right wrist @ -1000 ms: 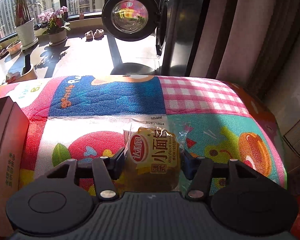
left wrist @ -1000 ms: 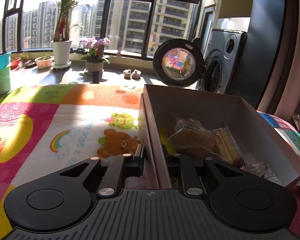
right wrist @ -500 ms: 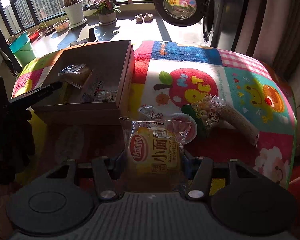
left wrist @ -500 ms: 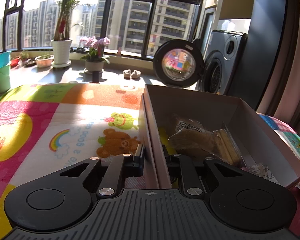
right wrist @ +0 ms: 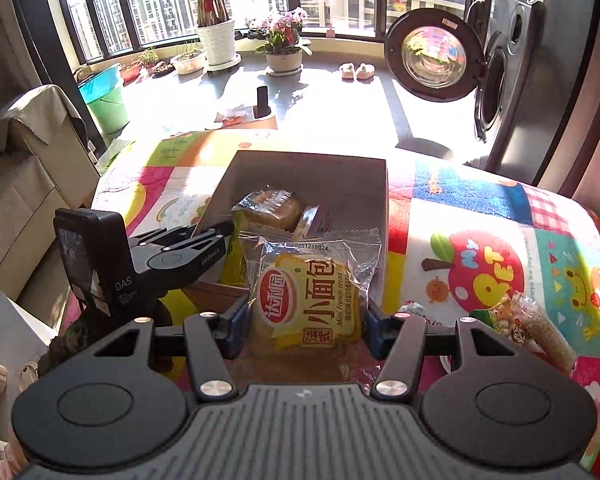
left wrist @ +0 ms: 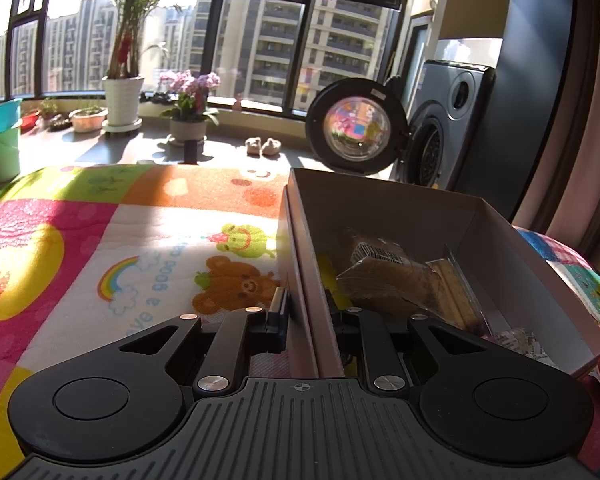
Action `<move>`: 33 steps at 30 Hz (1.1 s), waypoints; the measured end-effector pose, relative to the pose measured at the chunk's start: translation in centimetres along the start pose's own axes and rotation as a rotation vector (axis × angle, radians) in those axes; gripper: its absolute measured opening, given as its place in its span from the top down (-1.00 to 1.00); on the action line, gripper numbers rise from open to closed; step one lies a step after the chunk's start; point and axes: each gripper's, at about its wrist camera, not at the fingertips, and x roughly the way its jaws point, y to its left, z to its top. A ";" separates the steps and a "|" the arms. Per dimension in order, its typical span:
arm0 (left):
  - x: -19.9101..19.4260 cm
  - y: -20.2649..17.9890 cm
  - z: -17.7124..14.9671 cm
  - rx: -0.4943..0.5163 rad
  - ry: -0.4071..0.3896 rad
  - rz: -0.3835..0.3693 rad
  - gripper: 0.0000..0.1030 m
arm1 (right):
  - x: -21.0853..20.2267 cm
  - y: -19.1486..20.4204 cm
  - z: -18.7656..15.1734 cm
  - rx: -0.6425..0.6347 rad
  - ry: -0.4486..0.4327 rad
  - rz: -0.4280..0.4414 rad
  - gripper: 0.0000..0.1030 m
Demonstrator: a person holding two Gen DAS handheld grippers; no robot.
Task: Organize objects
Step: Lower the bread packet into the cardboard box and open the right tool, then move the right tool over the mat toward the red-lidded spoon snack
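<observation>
An open cardboard box (left wrist: 380,204) stands on a colourful play mat (left wrist: 100,264) and holds several wrapped snacks (left wrist: 388,276). My left gripper (left wrist: 306,308) is shut on the box's left wall, one finger outside and one inside. In the right wrist view the box (right wrist: 308,172) lies ahead, and the left gripper (right wrist: 220,236) clamps its left side. My right gripper (right wrist: 306,320) is shut on a yellow mini bread packet (right wrist: 308,300), held in the air over the box's near end.
A long snack packet (right wrist: 532,324) and a small cup (right wrist: 416,310) lie on the mat to the right of the box. Beyond the mat stand a washing machine with its door open (right wrist: 432,56), potted plants (right wrist: 284,46) and a green bucket (right wrist: 104,98). Cardboard cartons (right wrist: 20,184) stand at the left.
My right gripper has swung left and risen with the bread packet, from the mat's right part to above the box's near end. The left gripper and the box have stayed put.
</observation>
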 end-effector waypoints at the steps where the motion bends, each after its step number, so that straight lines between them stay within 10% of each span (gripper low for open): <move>1: 0.0 0.0 0.0 0.000 0.000 0.000 0.64 | 0.5 0.1 0.8 -0.004 -0.011 -0.012 -0.08; 13: 0.0 0.0 -0.1 0.000 0.000 0.000 0.64 | 8.5 -1.5 7.3 0.038 -0.081 -0.140 -0.22; 33: 0.0 -0.1 -0.1 0.001 0.000 0.001 0.64 | 3.0 -13.9 -1.6 0.150 -0.022 -0.310 -0.57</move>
